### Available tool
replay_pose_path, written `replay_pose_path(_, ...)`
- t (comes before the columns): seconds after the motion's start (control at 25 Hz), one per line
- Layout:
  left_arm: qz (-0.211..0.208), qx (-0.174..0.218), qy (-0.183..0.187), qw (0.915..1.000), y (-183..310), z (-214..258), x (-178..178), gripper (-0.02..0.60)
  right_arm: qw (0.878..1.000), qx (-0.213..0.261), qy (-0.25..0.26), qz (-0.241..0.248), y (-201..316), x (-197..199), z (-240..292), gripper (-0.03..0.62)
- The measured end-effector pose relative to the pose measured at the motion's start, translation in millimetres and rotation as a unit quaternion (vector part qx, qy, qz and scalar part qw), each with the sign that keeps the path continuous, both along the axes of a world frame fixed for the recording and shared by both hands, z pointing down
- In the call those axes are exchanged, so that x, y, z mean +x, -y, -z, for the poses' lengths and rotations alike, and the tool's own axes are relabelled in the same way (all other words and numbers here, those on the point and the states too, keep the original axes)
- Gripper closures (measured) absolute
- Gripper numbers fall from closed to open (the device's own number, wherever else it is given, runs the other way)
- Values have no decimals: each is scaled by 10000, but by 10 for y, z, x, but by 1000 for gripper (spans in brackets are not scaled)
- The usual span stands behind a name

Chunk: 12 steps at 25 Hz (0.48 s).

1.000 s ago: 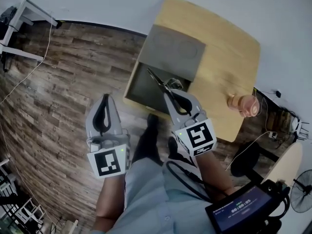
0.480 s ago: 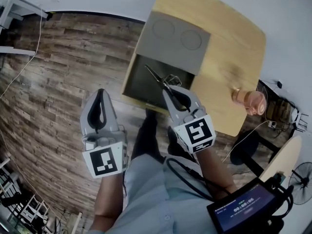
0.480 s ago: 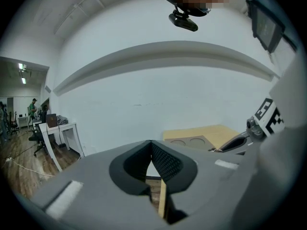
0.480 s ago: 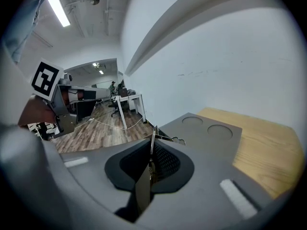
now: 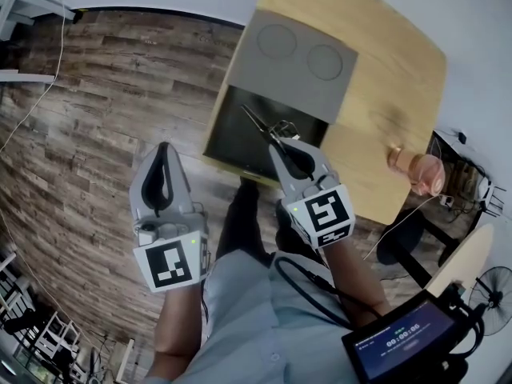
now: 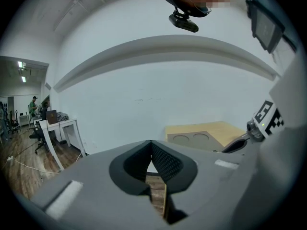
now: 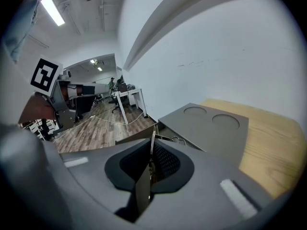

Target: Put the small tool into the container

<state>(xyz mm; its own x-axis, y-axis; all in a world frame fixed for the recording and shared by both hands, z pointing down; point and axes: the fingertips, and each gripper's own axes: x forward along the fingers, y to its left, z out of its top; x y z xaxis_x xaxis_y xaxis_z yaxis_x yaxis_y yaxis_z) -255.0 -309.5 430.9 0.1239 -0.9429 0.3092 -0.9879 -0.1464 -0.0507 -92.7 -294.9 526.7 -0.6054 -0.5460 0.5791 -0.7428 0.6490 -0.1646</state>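
Note:
A thin dark metal tool sticks out of my right gripper, which is shut on it. Its tip hangs over the open dark grey container at the near corner of the wooden table. The container's grey lid, with two round recesses, lies behind the opening. In the right gripper view the tool rises from the shut right gripper toward the lid. My left gripper hangs shut and empty over the floor, left of the table. The left gripper view shows that left gripper with tips together.
A bent wire piece sits at the container's near right rim. A pink-orange object stands at the table's right edge. A tablet screen is at lower right. White desks stand on the wooden floor to the left.
Both grippers have sunk a little. The right gripper still holds the tool over the container's near side, and the table has slid slightly right in the head view.

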Motion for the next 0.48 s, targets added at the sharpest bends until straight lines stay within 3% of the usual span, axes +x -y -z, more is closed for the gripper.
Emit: replay_pose_path(0.48,110,-186,-37,9998,-44,-56,-98,572,9998,-193,-59,18,-35,-75,-101,583)
